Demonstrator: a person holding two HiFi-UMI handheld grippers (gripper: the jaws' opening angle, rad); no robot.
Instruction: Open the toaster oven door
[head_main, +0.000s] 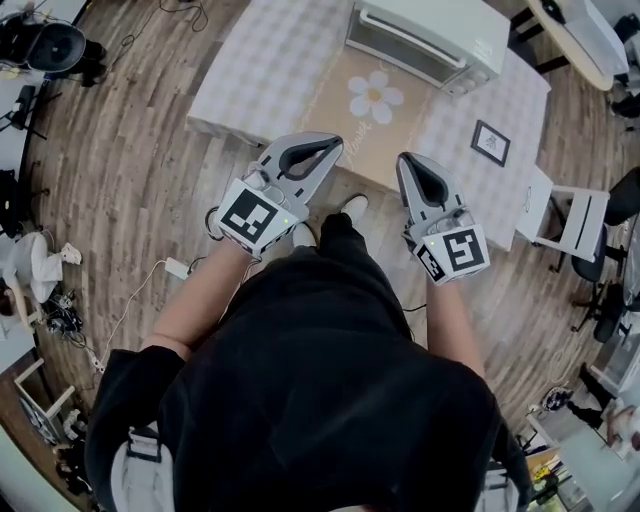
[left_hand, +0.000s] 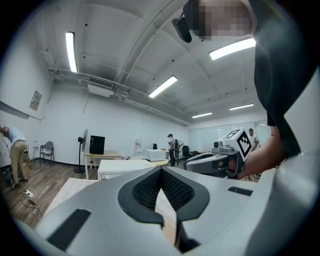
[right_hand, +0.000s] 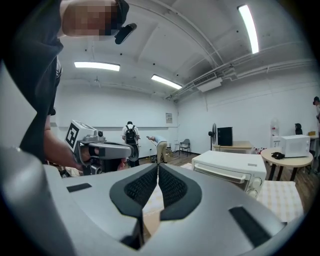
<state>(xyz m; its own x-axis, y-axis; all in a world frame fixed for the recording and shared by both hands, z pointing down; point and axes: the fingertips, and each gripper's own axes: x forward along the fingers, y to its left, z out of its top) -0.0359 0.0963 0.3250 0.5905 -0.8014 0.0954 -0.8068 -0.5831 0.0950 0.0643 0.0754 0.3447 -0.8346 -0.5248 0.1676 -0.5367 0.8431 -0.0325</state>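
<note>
While both grippers hover near the table's front edge, nothing is touched yet. The white boxy metal toaster oven (head_main: 440, 25) sits at 1 o'clock in the head view, on the far side of the checked-cloth table (head_main: 250, 80). Its door is shut, with a pale bar handle (right_hand: 220, 173) along the door's upper edge. Left gripper (head_main: 333, 143): fingers pressed together, holding nothing. Right gripper (head_main: 405, 162): fingers pressed together, holding nothing; in its own view the oven lies at 3 o'clock, well apart. Judgement: approach phase. To do it well, spread the right fingers before arrival, come in level, straddle the bar mid-length, and close firmly. Then pull outward and down along the hinge arc. The left gripper could steady the oven top, since a light oven may slide.
</note>
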